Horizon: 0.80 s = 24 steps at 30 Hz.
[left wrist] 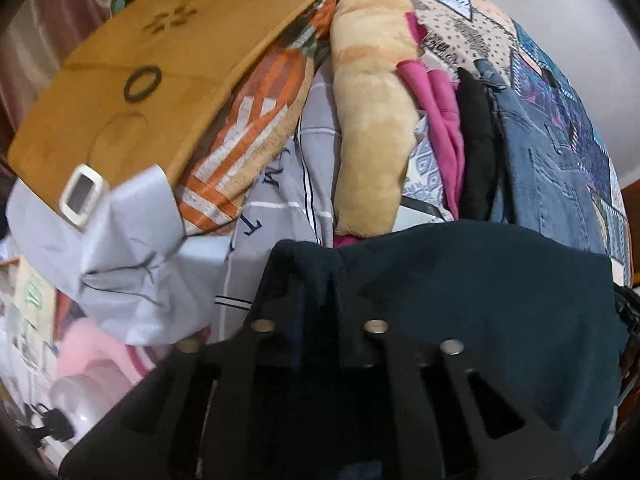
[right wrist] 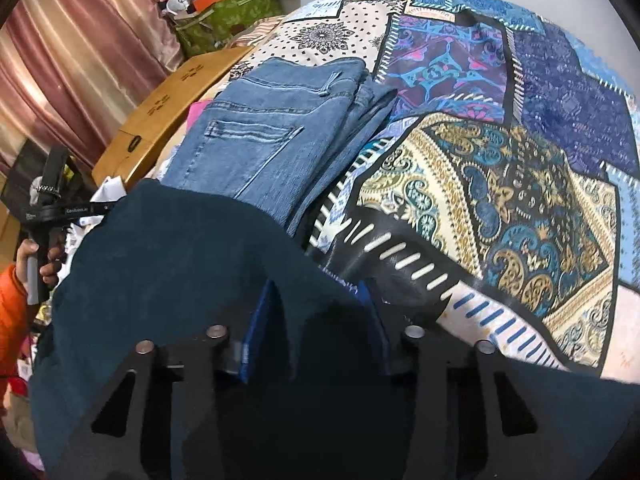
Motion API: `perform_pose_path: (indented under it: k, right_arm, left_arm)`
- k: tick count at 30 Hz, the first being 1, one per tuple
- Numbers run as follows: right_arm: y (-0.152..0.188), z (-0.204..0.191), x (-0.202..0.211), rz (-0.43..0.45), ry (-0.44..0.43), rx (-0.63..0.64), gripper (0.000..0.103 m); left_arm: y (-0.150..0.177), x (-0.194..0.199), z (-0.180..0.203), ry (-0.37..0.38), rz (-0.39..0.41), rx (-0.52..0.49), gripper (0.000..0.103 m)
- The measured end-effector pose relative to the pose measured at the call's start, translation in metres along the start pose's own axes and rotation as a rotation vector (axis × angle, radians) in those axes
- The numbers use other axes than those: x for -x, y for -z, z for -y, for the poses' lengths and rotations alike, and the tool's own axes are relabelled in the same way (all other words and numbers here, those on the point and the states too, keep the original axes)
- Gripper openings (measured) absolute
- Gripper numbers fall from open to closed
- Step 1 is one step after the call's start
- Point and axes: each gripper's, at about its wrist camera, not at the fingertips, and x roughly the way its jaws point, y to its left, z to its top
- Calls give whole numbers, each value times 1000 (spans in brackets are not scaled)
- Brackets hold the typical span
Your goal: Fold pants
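Left wrist view: the left gripper (left wrist: 320,300) is clenched on a fold of the dark teal pants (left wrist: 480,300), which fill the lower half from 3 to 6 o'clock. Beyond them, toward 12 o'clock, lie a tan plush blanket (left wrist: 372,120), a pink garment (left wrist: 436,104), a black garment (left wrist: 478,140) and folded jeans (left wrist: 548,160), side by side. A wooden board (left wrist: 140,72) sits at 10 o'clock.

Right wrist view: the right gripper (right wrist: 320,320) grasps a bunched ridge of the same pants between its blue pads (right wrist: 260,320). The pants spread toward 9 o'clock, overlapping the jeans at 11 o'clock. A patchwork bedspread (right wrist: 500,160) covers 1 to 4 o'clock. A hand (right wrist: 40,260) holds the other gripper's handle at 9 o'clock.
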Motion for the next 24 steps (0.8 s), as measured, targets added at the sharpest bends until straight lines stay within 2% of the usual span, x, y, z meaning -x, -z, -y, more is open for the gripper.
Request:
perform_pose_path:
  k: [3, 5, 7, 12, 14, 18, 24]
  right_arm:
    - [4, -5, 6, 7, 37, 30, 16]
    - [2, -7, 15, 28, 58, 27, 13]
    - [-4, -11, 31, 98, 104, 42, 12]
    - [-23, -23, 79, 226, 189, 62, 11]
    - [-23, -28, 94, 232, 171, 43, 11]
    - [-3, -42, 122, 255, 158, 53, 11]
    - [42, -68, 145, 262, 152, 84, 10]
  left_arm:
    - [-3, 19, 6, -49, 46, -39, 9]
    - [-10, 33, 14, -111, 77, -71, 8]
    - [-18, 50, 21, -139, 111, -79, 8]
    - [-38, 96, 34, -138, 222, -75, 8]
    - [-39, 117, 38, -117, 259, -84, 8]
    - [-18, 144, 44, -91, 293, -117, 8]
    - [39, 183, 39, -80, 337, -134, 8]
